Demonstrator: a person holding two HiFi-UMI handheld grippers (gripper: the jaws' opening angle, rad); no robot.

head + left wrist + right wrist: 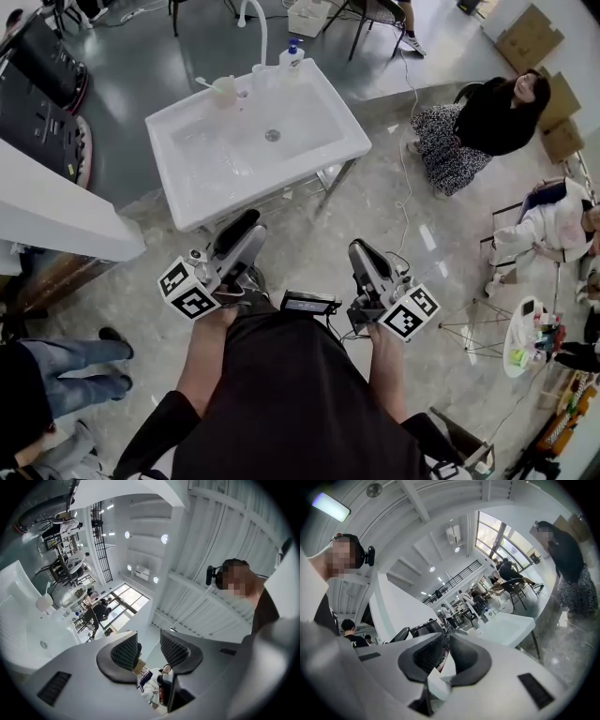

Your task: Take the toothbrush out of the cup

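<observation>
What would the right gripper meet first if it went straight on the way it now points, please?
Probably the white sink: in the head view the right gripper aims over bare floor at its front edge. In its own view the sink sits slightly right of the jaws, so it may pass beside.

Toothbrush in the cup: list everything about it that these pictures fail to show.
Head view: the toothbrush is too small; which end stands in the cup cannot be told.
Left gripper view: the sink is cut off by the left edge; a pale blob on it may be the cup.
Right gripper view: the sink is distant; cup and toothbrush too small to find.
</observation>
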